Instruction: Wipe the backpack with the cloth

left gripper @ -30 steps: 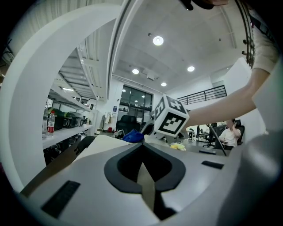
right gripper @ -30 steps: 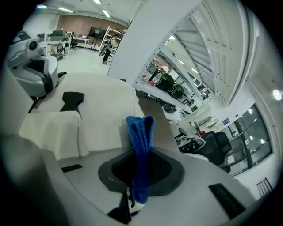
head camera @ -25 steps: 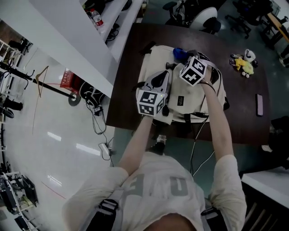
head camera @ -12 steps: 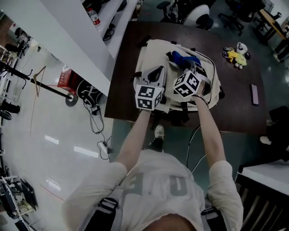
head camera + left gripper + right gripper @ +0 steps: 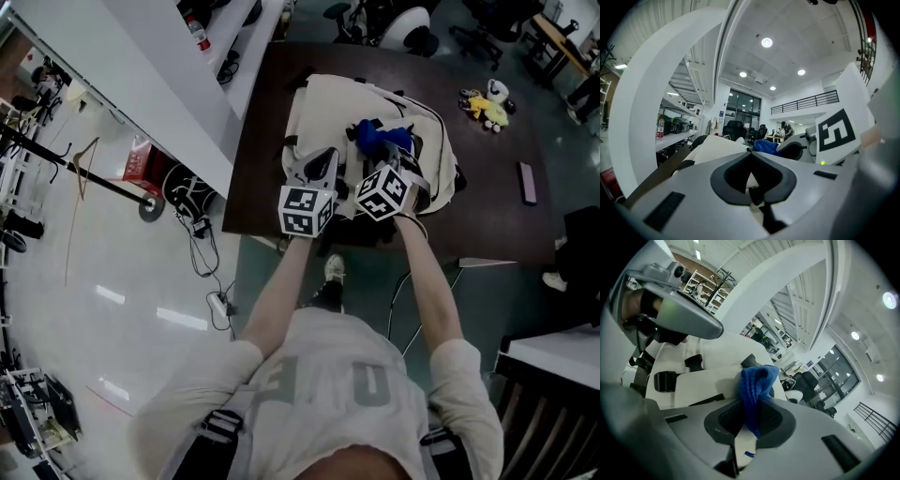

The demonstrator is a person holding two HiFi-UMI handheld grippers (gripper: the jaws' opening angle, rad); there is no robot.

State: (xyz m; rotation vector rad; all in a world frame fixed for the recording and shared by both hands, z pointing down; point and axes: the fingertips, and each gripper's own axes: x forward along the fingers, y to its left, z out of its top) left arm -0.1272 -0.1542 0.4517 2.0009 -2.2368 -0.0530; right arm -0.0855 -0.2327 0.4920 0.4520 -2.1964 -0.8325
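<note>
A cream backpack [image 5: 328, 108] lies flat on the dark table [image 5: 267, 141]. The blue cloth [image 5: 380, 139] sits bunched on the middle of the pack, and my right gripper [image 5: 386, 157] is shut on it. In the right gripper view the cloth [image 5: 757, 380] hangs from the shut right gripper [image 5: 749, 401] over the pack's cream panel [image 5: 698, 383]. My left gripper [image 5: 323, 169] rests on the pack's near left part. In the left gripper view the left gripper [image 5: 751, 157] has its tips together with a cream sliver of the backpack [image 5: 717, 145] between the pads.
A yellow plush toy [image 5: 487, 101] and a flat dark device [image 5: 527, 183] lie on the table's right side. A long white counter [image 5: 159, 84] runs along the left. Office chairs [image 5: 412, 28] stand beyond the far edge. Cables [image 5: 202, 234] lie on the floor.
My right gripper has drawn the blue cloth across the backpack toward the near edge. The left gripper has stayed on the pack's near left part.
</note>
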